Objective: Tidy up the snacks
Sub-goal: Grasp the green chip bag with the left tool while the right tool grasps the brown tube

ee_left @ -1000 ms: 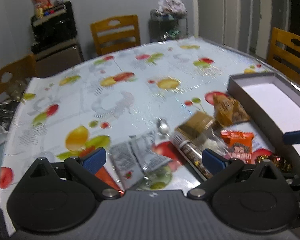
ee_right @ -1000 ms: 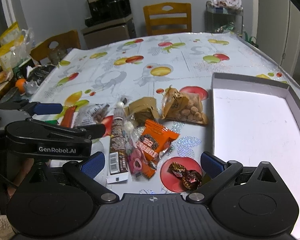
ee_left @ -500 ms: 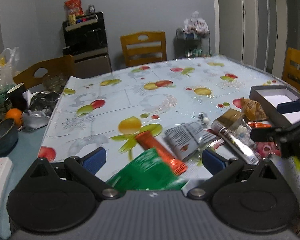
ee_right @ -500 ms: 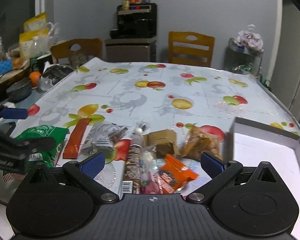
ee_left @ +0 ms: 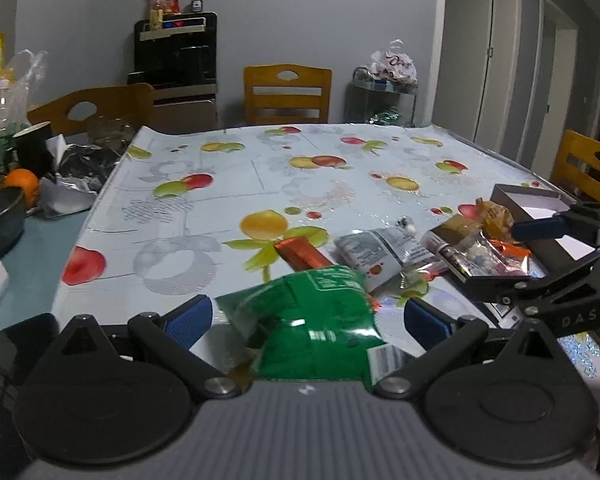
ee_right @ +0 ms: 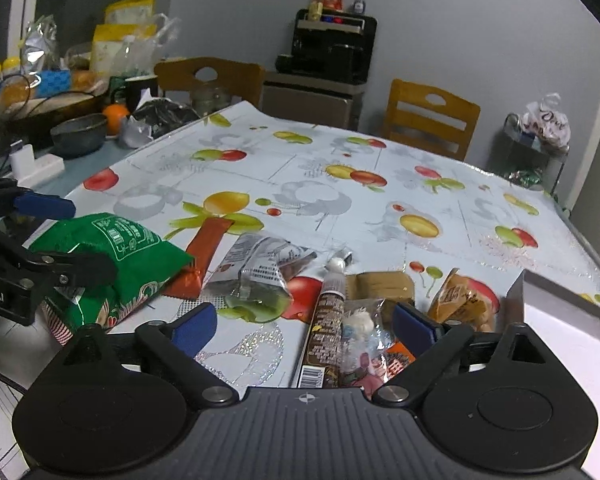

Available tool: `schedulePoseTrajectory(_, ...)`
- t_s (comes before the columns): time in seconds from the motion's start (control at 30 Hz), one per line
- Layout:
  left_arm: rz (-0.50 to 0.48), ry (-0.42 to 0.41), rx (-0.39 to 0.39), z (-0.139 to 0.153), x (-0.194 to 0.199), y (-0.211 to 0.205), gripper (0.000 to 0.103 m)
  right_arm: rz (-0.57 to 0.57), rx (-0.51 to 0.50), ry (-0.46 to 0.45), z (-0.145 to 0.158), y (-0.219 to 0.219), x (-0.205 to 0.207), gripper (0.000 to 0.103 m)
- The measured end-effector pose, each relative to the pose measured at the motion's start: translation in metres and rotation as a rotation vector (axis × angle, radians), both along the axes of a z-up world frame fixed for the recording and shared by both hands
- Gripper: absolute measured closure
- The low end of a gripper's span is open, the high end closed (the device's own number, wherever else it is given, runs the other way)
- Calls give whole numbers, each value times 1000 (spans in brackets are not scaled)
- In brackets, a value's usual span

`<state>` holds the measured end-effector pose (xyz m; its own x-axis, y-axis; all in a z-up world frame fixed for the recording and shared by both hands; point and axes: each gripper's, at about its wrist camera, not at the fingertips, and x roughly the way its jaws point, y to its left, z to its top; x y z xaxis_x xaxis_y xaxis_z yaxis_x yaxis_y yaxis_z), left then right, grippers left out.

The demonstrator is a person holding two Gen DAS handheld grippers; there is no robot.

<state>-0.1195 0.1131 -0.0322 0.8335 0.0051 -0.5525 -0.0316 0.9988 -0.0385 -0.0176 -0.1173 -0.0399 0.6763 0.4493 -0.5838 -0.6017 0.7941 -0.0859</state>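
A green snack bag (ee_left: 312,320) lies on the fruit-print tablecloth between the fingers of my open left gripper (ee_left: 306,318); the pads do not press it. The right wrist view shows the same bag (ee_right: 112,256) with the left gripper (ee_right: 64,236) around it. My right gripper (ee_right: 305,324) hovers over a brown stick pack (ee_right: 326,316) and a clear candy packet (ee_right: 360,328). Its jaws are closing and the pads stand apart from both. Beside them lie a silver pouch (ee_right: 260,268), a red-orange stick (ee_right: 208,248) and a nut bag (ee_right: 464,300). A grey box (ee_right: 560,320) sits at the right.
Wooden chairs (ee_left: 288,92) stand around the table. On the teal surface to the left are a dark bowl (ee_right: 80,134), an orange (ee_right: 114,114), a crumpled bag and a white power strip (ee_right: 40,166). A black appliance (ee_right: 328,52) stands by the back wall.
My left gripper has swung left from the snack pile to the green bag, now between its fingers. The right gripper has rolled and turned left over the pile, and its jaws have narrowed slightly.
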Motion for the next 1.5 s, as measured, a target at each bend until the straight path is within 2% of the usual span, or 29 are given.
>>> schedulePoseTrajectory(0.17,-6,23,0,-9,10,-6,0,-38,25,74,-9,-6,12,26)
schedulePoseTrajectory(0.33,-2,32,-13,-15,13,-5,0,-46,30,45,-8,-3,12,37)
schedulePoseTrajectory(0.47,-6,29,-19,-16,12,-5,0,-32,7,12,-6,5,9,38)
schedulePoseTrajectory(0.63,-6,27,-15,-17,13,-5,0,-37,3,65,-14,11,19,51)
schedulePoseTrajectory(0.87,-3,32,-15,-19,15,-5,0,-70,-15,81,-23,18,29,53)
schedulePoseTrajectory(1.07,10,45,-21,-24,20,-4,0,-104,20,125,-29,17,41,54)
schedulePoseTrajectory(1.2,10,58,-24,-26,23,-4,0,-102,25,123,-30,16,43,56)
schedulePoseTrajectory(1.3,9,64,-26,-27,24,-3,0,-108,26,120,-30,15,43,66)
schedulePoseTrajectory(1.37,12,65,-29,-28,25,-3,3,-120,26,110,-30,13,43,76)
schedulePoseTrajectory(1.5,16,55,-33,-27,23,-1,18,-123,47,116,-30,9,45,78)
